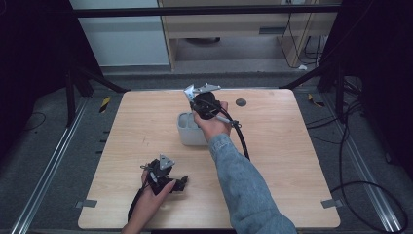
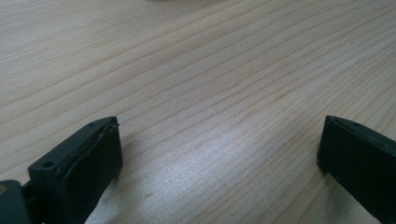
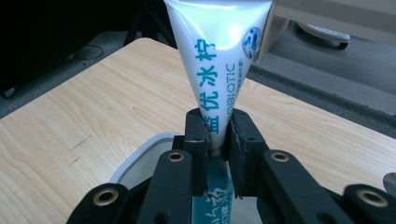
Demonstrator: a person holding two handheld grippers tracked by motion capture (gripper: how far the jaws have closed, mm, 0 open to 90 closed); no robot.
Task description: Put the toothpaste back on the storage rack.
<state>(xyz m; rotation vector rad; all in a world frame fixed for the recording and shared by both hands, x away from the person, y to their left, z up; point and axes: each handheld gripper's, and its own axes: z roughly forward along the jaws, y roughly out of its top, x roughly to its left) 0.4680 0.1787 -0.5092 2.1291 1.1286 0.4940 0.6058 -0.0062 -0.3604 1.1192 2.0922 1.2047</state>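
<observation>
My right gripper (image 3: 218, 135) is shut on a white toothpaste tube (image 3: 219, 51) with teal lettering. The jaws pinch it low on its body and its flat crimped end points away from me. Just beneath the jaws lies the rim of a white rectangular container (image 3: 135, 161). From the high view, the right gripper (image 1: 202, 100) hangs over the far side of that container (image 1: 187, 131) near the table's middle. My left gripper (image 1: 178, 184) rests low at the table's front left. Its jaws stand open (image 2: 219, 154) over bare wood with nothing between them.
The light wooden table (image 1: 272, 161) has a small dark round disc (image 1: 240, 102) near its far edge. A black cable (image 1: 242, 139) trails from the right gripper along the grey sleeve. Black frame bars and floor cables surround the table.
</observation>
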